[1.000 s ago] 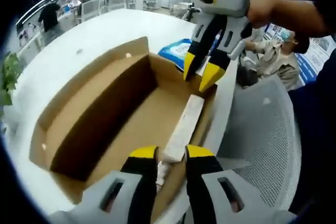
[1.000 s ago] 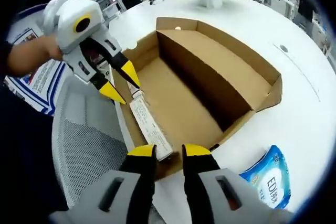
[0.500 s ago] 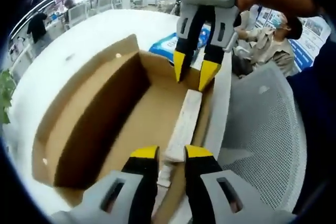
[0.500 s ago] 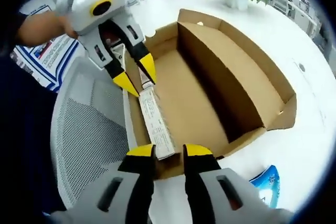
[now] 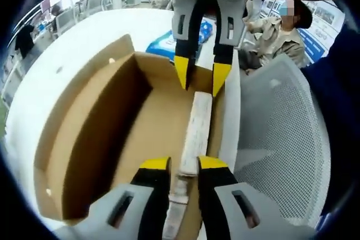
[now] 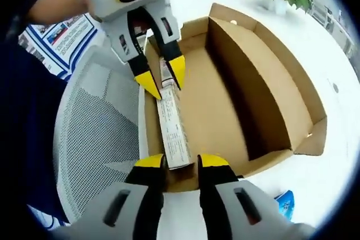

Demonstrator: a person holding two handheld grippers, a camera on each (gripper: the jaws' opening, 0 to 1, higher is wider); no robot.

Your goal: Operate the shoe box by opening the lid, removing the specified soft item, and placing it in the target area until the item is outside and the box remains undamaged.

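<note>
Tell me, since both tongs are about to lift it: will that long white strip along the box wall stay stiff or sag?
The white strip looks thin and long, so it would probably sag if lifted at one end. The left tongs and right tongs sit at opposite ends, which should limit drooping. It seems light; the cardboard box likely won't shift much.

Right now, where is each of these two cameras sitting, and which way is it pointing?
Left gripper view: rides on the left gripper, looking along the open brown cardboard shoe box and the long white strip at its wall; the right gripper faces it.
Right gripper view: rides on the right gripper, looking the opposite way along the box; the left gripper, held by a hand, faces it.
Shared: box, strip, grey mesh chair and blue packet.
</note>
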